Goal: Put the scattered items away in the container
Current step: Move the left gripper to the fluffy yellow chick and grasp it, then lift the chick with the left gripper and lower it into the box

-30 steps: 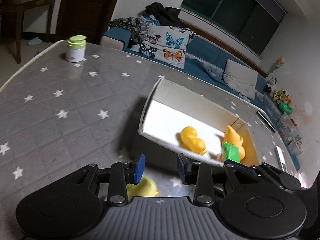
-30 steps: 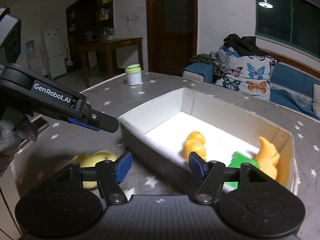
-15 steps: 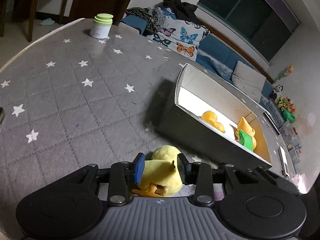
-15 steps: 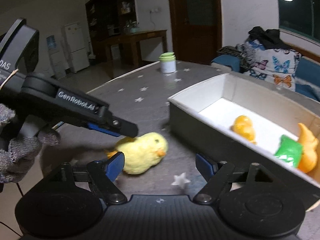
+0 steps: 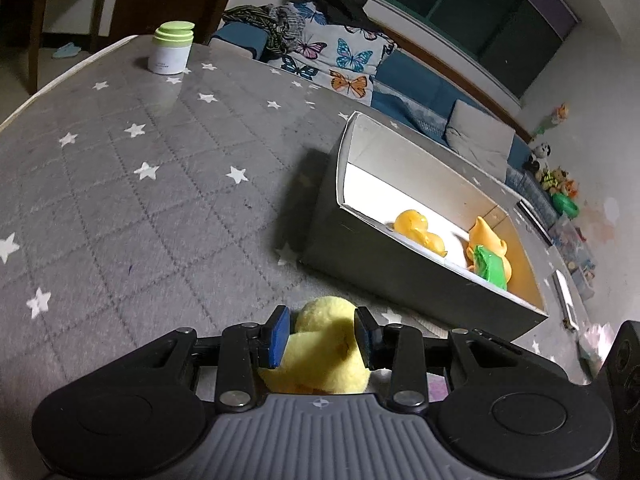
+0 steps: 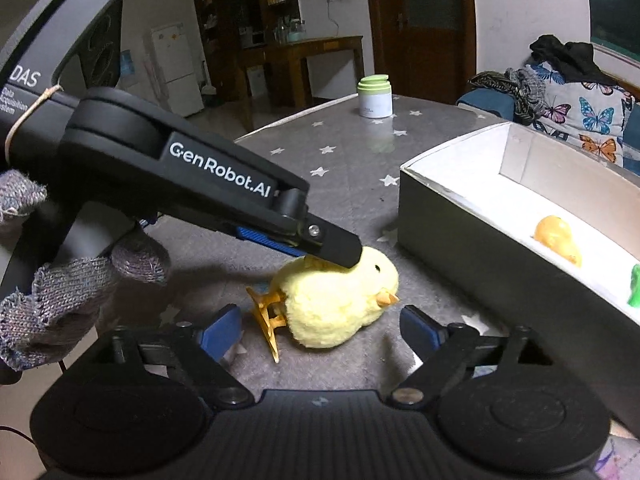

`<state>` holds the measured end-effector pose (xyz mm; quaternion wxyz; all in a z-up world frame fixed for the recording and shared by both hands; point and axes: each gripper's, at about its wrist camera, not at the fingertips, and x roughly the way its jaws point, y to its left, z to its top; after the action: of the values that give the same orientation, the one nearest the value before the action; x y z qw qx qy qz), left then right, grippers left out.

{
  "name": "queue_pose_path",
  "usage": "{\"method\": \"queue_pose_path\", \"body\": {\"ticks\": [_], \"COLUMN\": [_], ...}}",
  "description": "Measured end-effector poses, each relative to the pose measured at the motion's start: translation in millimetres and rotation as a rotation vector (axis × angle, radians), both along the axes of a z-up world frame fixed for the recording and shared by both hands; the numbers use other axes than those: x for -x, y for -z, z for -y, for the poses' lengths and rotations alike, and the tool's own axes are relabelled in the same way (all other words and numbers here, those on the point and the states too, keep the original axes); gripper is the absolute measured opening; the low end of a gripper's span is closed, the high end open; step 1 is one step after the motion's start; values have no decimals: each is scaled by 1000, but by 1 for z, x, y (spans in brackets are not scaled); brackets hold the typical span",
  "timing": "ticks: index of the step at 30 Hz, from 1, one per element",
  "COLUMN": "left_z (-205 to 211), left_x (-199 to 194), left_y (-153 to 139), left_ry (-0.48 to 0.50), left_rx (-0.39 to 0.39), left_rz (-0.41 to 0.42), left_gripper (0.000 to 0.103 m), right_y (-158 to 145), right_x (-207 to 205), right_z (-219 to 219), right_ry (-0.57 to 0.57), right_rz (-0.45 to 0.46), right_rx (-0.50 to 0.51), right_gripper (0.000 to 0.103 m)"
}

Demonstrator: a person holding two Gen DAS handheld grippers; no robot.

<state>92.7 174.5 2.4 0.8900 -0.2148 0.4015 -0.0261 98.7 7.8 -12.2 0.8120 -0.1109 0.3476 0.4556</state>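
The plush chick [image 6: 336, 304] lies on the grey star-patterned surface [image 5: 160, 200] just beside the near wall of the open box [image 5: 420, 264], which already contains a yellow rubber duck [image 5: 416, 228] and an orange and green toy [image 5: 490, 256]. The left tongs [image 5: 322, 336] straddle the chick's body, pads close at either flank, though firm pressure cannot be confirmed. The right tongs [image 6: 320, 330] stand wide, their jaws having just been opening, empty, just short of the chick.
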Motion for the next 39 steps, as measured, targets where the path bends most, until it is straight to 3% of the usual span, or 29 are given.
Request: {"method": "queue_pose_path", "body": {"ticks": [16, 26, 39], "left_z": [1, 3, 16], "left_x": [-5, -4, 6], "left_y": [7, 12, -1], "left_ry": [43, 33, 15], "left_rx": [37, 45, 16], "left_rz": [-9, -11, -2], "left_gripper": [39, 41, 37], "right_y": [13, 15, 8], "right_x": [-10, -10, 4], "right_z": [-6, -2, 8], "right_ry": [9, 4, -4], "right_rz": [-26, -71, -50], "right_rx": [15, -17, -33], "right_gripper": [87, 72, 65]}}
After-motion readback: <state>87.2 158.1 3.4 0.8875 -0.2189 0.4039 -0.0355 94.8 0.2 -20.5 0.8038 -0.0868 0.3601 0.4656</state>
